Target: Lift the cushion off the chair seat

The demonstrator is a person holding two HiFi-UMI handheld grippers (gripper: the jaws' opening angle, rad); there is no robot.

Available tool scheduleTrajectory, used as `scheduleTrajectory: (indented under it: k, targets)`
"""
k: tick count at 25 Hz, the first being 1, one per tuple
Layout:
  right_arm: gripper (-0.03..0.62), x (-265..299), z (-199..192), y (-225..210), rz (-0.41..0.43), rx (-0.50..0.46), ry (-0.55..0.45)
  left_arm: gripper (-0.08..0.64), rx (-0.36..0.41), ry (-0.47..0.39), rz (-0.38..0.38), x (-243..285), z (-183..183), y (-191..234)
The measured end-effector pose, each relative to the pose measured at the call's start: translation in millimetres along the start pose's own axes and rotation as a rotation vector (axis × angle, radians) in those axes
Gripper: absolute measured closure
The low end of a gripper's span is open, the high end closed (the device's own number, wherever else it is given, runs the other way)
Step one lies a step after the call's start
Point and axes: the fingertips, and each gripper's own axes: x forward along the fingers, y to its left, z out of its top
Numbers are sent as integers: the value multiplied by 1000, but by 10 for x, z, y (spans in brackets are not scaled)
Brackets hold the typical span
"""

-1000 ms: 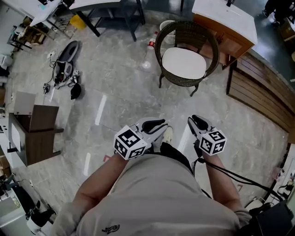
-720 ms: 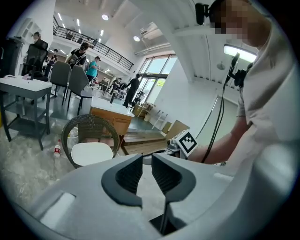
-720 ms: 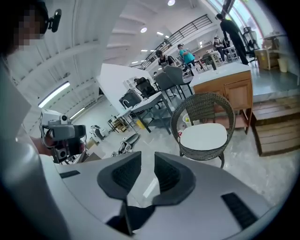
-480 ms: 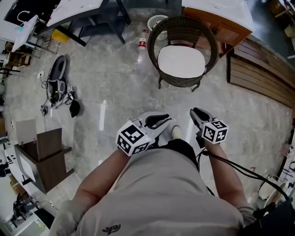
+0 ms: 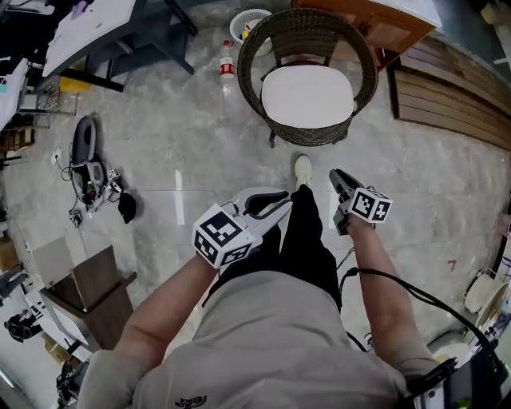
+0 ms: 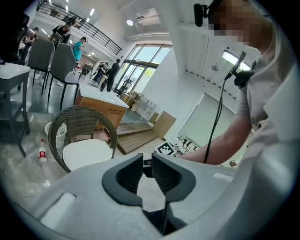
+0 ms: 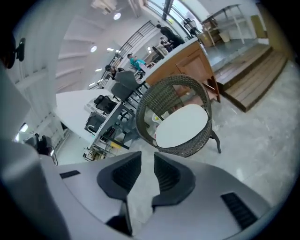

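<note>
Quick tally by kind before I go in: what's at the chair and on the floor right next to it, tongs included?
wicker chair: 1
cushion: 1
bottle: 1
white basket: 1
tongs: 2, the left tongs and the right tongs
Total: 6

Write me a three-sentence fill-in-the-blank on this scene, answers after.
The cushion lies on the chair's ____.
The left gripper and the right gripper both hold ____.
In the head view, the bottle stands to the ____ of the chair.
Missing words: seat; nothing; left.
</note>
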Motion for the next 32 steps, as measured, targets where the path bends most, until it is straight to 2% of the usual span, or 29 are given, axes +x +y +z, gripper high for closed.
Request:
scheduleTrajectory:
  k: [5,12,16,25,32]
  targets:
    - [499,565,134,-544,27,204,-64,503,-1,59,10,337,-3,366]
    - [482,1184,307,-1304,10,402,-116,503,-31,103,-7,844,100,753]
    - [473,1505,390,-1618,3,437,-109,503,-34,114,-15,1129,147,1003]
    - [456,1932,590,-2250,-48,478,-122,503,-63,122,-65,1564,230,1284]
    - [443,1986,768,-2687,-99,440,-116,503,-105,122,-76,1775,281,1431]
